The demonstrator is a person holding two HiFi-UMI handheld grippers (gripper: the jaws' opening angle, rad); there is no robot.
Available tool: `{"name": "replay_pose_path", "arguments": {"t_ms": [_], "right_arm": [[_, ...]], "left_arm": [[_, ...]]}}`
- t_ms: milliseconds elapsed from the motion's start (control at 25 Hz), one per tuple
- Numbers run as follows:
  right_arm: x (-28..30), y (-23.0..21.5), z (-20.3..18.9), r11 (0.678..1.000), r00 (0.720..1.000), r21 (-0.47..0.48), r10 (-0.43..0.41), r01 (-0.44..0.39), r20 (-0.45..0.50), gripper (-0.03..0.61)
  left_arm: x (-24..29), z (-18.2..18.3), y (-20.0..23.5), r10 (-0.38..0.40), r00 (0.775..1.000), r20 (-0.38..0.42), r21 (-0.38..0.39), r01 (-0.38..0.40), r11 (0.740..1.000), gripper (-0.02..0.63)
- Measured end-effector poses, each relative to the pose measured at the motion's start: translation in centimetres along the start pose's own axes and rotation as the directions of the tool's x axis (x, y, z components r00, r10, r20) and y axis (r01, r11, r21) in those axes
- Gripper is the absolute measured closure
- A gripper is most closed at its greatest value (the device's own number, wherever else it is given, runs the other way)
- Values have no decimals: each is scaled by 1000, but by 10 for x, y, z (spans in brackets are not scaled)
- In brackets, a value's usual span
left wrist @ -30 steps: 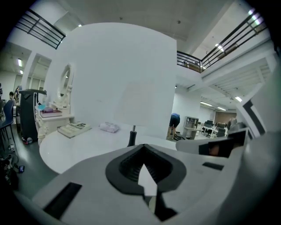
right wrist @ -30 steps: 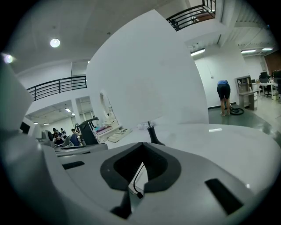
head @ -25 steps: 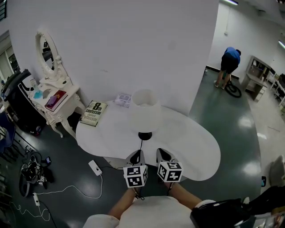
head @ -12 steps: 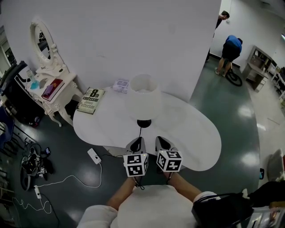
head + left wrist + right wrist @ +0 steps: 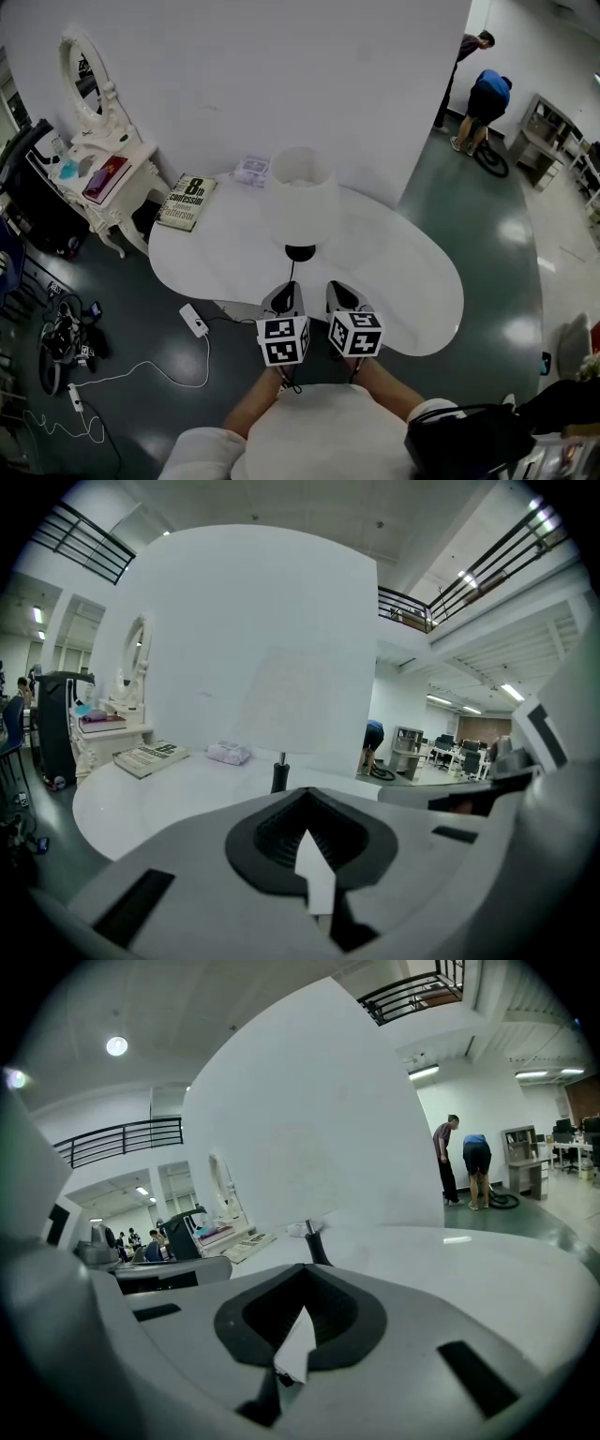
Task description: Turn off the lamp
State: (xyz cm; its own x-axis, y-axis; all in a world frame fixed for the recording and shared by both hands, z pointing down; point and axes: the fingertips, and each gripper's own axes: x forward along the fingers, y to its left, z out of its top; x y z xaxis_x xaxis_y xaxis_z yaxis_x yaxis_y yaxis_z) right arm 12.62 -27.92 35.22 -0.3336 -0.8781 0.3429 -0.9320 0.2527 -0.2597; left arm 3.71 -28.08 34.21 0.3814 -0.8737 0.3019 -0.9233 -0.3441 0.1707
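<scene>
A lamp with a white shade and a black round base stands in the middle of the white table. Its black cord runs from the base toward the front edge, between my grippers. My left gripper and right gripper hover side by side over the front edge, just short of the base, touching nothing. Both are shut and hold nothing. In the left gripper view, the lamp stem rises straight ahead of the shut gripper. The right gripper view shows the stem beyond the shut gripper.
A book and a small white packet lie on the table's far left. A white vanity with an oval mirror stands at left. A power strip and cables lie on the floor. Two people are at the back right.
The head view has shifted a little, so the table and lamp sit slightly higher in the picture. Both grippers stay shut side by side at the front edge.
</scene>
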Motion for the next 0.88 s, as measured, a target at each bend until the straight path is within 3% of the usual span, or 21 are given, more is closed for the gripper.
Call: {"name": "replay_pose_path", "arguments": {"t_ms": [880], "right_arm": [[1,-5,0,1000,1000,-28,-4,4,-9,580]], "left_arm": [[6,-4,-6,-10,1000,-13,9,10,1000,606]]}}
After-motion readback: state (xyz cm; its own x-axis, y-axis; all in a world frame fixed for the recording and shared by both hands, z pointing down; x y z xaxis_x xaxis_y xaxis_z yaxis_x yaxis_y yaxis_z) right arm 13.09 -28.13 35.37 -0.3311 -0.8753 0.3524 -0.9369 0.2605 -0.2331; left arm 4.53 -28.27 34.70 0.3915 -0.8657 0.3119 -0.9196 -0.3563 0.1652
